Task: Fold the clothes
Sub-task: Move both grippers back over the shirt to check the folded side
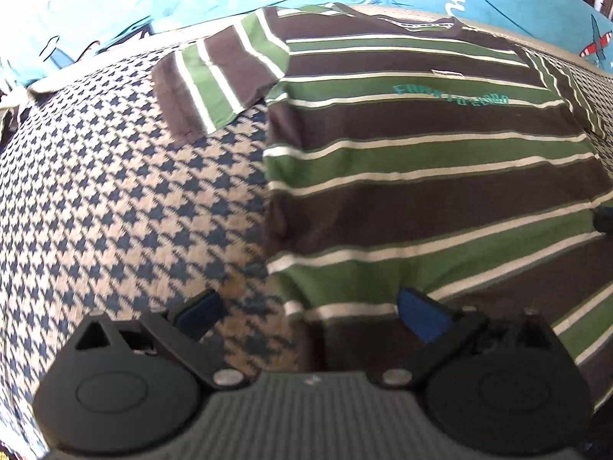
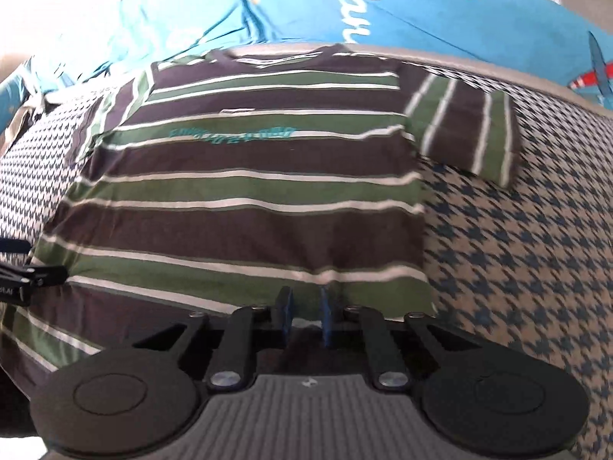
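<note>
Bed cover [image 1: 126,199]: a blue-and-beige houndstooth surface under everything; it spreads to the left of the left claw and to the right of the right claw.
Blue fabric [image 2: 440,11]: turquoise printed cloth lies bunched along the far edge, beyond the shirt's collar, well ahead of both claws.
Striped shirt [image 2: 245,188]: a brown, green and white T-shirt lies spread flat, front up, its hem nearest the claws, collar far, both short sleeves out to the sides.
Left claw [image 1: 310,312]: spread wide; its left blue pad sits over the bare cover, its right pad over the shirt's lower left edge, so the side seam runs between them. Nothing is grasped.
Right claw [image 2: 306,316]: pads drawn near each other with a narrow gap at the hem, near the shirt's lower right corner; whether cloth is pinched there I cannot tell.
Writing: teal chest lettering [image 1: 452,99] on a green stripe, too blurred to read; white script on the blue fabric begins "Pa".
Obstruction: none lies on the shirt.
</note>
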{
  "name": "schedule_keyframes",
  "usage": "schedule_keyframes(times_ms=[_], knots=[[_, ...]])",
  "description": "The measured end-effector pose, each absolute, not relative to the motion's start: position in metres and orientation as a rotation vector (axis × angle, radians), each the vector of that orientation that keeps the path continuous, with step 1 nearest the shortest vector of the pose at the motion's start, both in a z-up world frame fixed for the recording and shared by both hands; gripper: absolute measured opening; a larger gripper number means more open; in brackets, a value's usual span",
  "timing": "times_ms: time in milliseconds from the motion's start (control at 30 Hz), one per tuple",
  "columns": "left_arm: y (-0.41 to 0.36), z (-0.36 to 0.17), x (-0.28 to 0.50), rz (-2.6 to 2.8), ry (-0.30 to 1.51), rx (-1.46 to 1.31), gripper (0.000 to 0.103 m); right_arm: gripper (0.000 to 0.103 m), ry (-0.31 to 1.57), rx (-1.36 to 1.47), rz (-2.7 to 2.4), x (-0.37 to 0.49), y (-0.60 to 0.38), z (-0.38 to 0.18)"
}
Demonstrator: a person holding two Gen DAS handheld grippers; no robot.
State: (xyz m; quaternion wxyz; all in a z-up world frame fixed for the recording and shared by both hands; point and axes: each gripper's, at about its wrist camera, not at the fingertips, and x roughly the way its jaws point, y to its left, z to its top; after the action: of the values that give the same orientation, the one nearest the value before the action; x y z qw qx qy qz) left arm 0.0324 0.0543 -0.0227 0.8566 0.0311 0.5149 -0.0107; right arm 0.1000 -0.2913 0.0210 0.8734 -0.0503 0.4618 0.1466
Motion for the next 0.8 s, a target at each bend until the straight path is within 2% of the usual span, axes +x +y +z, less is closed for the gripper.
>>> schedule_keyframes(times_ms=[800], knots=[[0.097, -0.018, -0.021, 0.179, 1.087, -0.05, 0.103, 0.007, 0.95, 0.019, 0.062, 0.072, -0.338, 0.026]])
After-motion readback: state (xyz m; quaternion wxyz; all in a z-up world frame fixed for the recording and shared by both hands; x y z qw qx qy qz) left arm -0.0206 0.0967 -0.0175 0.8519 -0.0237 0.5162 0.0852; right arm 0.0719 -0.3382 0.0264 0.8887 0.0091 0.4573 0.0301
